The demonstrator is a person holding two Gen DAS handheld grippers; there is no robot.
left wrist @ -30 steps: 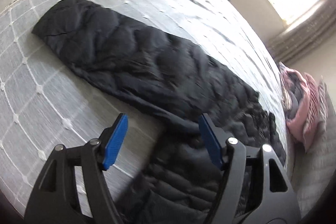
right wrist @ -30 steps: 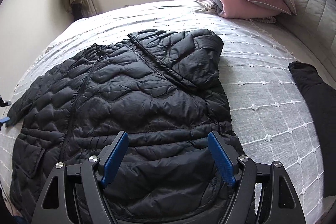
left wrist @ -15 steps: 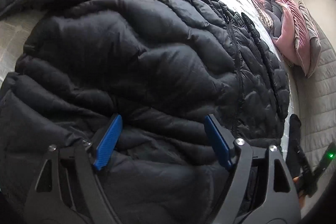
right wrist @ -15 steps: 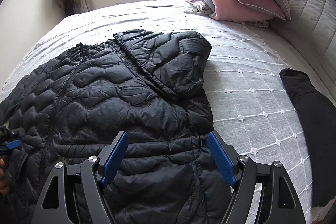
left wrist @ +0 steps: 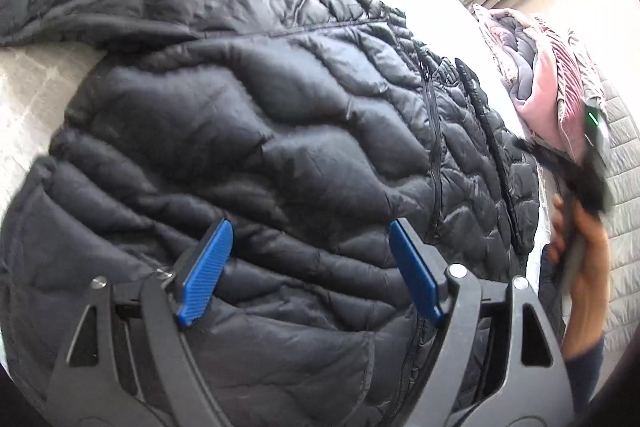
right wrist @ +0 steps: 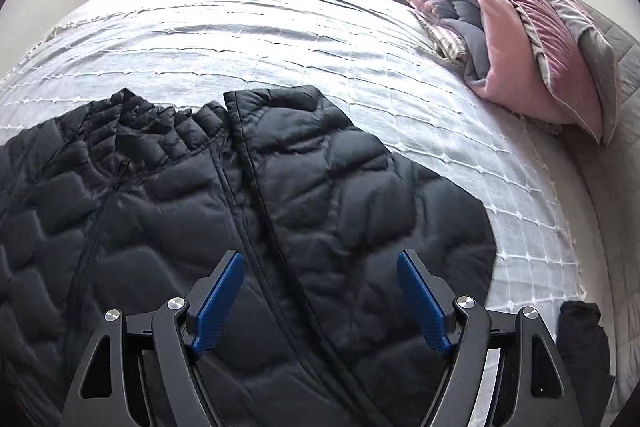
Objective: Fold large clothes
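Black quilted puffer jacket (left wrist: 260, 131) is lying flat on the white bed (right wrist: 280, 39); left gripper (left wrist: 308, 269) and right gripper (right wrist: 320, 301), jaws spread and empty, are hovering, best pinching the edges evenly.

A black quilted puffer jacket (left wrist: 248, 131) lies spread flat, front up, zipper closed along its middle. It fills the space just beyond and beneath the left gripper (left wrist: 308, 269); its collar end lies ahead of the right gripper (right wrist: 320, 307), its zipper line running between that gripper's fingers.
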